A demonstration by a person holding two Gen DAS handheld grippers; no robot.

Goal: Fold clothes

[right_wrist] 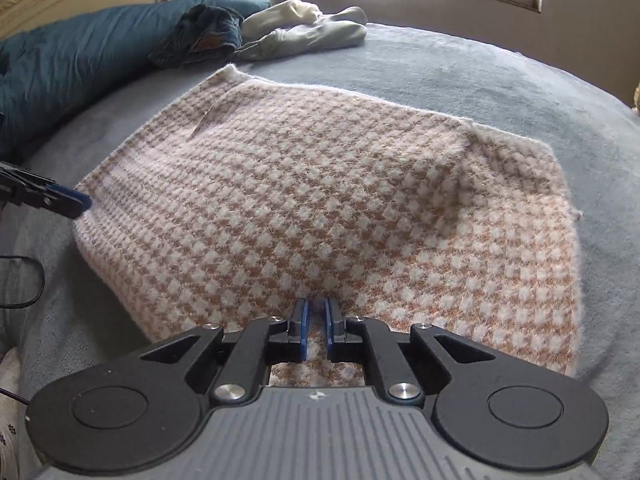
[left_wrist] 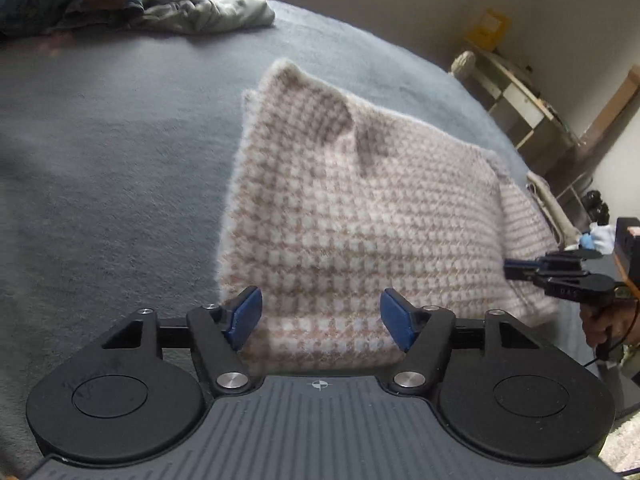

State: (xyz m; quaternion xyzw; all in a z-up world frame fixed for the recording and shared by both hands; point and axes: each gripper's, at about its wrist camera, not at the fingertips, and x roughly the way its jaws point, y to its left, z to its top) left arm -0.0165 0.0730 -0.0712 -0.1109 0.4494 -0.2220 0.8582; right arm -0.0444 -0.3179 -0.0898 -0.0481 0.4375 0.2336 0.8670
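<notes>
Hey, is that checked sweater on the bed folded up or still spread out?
Folded. The sweater lies on the bed as a compact rectangle, no sleeves sticking out, with a second layer showing along one side.

Holds the left gripper (left_wrist: 320,312) pitched steeply downward and forward, jaws standing wide, blue pads (left_wrist: 246,314) well apart and pressing on nothing. Holds the right gripper (right_wrist: 316,314) at a similar downward pitch, jaws drawn almost together, only a narrow slit between the blue pads (right_wrist: 305,320); cannot tell whether anything is pinched there. Seen from the left wrist, reaches in from the right edge, black fingers closed and lying nearly level, tips pointing left, with the right hand (left_wrist: 600,326) wrapped around the handle below. Seen from the right wrist, shows one blue-tipped left finger entering at the left edge, pointing right.
</notes>
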